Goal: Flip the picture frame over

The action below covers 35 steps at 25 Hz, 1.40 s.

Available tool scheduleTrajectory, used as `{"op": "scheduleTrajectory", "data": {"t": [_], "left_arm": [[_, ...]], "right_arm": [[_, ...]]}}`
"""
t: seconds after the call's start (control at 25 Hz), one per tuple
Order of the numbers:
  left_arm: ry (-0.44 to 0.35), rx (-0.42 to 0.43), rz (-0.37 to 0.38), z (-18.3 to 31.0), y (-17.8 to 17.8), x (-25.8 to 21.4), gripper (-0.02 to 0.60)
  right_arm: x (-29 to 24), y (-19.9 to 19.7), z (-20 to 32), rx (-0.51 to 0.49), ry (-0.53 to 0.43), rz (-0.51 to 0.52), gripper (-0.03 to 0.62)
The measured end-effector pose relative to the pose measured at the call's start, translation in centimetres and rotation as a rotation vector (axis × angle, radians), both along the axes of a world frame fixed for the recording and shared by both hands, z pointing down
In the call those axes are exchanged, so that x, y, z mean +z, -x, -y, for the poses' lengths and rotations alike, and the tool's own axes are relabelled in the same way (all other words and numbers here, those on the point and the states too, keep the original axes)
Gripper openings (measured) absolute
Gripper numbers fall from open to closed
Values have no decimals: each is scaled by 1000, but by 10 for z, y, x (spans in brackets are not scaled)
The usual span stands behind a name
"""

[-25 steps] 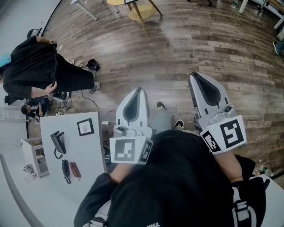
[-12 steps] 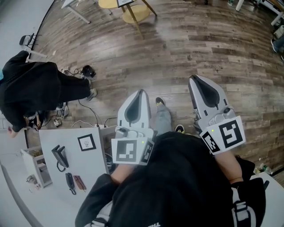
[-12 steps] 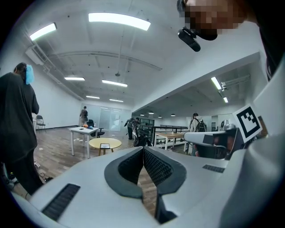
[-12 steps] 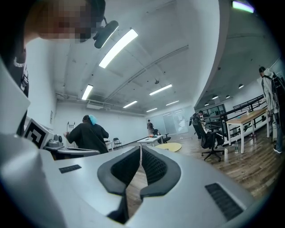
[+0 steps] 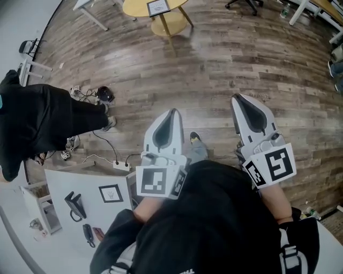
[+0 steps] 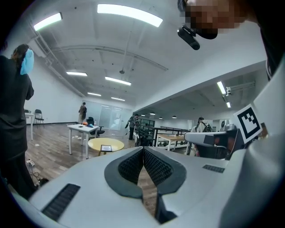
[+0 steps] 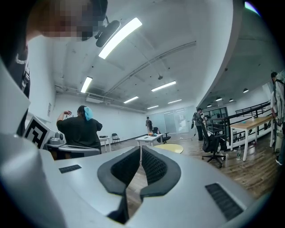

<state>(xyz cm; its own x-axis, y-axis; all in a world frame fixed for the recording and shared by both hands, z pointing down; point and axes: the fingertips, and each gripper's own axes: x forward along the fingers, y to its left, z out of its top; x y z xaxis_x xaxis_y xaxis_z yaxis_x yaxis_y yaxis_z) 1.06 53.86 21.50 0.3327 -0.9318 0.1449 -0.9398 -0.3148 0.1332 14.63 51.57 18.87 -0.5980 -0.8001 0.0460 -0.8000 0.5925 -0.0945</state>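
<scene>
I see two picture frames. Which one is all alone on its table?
The picture frame on the round yellow table, far across the floor. The other frame shares its white table with several small dark things.

A person in black clothes (image 5: 37, 120) stands at the left edge of the head view on a wooden plank floor (image 5: 257, 64). Lower down, near the middle left, a white power strip (image 5: 120, 165) lies on the floor. A round yellow table (image 5: 134, 7) and a black office chair (image 5: 244, 3) sit at the top edge, and a white table (image 5: 64, 184) with small black items fills the lower left
</scene>
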Motion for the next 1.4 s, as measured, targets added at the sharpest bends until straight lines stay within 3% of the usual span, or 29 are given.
{"op": "scheduleTrajectory", "data": {"t": [0.4, 0.6, 1.0, 1.4], "left_arm": [[-2, 5, 41, 90, 62, 11, 23], [16, -5, 18, 119, 77, 19, 23], [37, 14, 27, 178, 73, 27, 23], [38, 9, 35, 304, 59, 20, 23]], "right_arm": [[9, 68, 97, -14, 5, -9, 25], [17, 88, 126, -27, 22, -6, 25], [27, 83, 189, -10, 48, 9, 25], [17, 67, 316, -9, 29, 28, 25]]}}
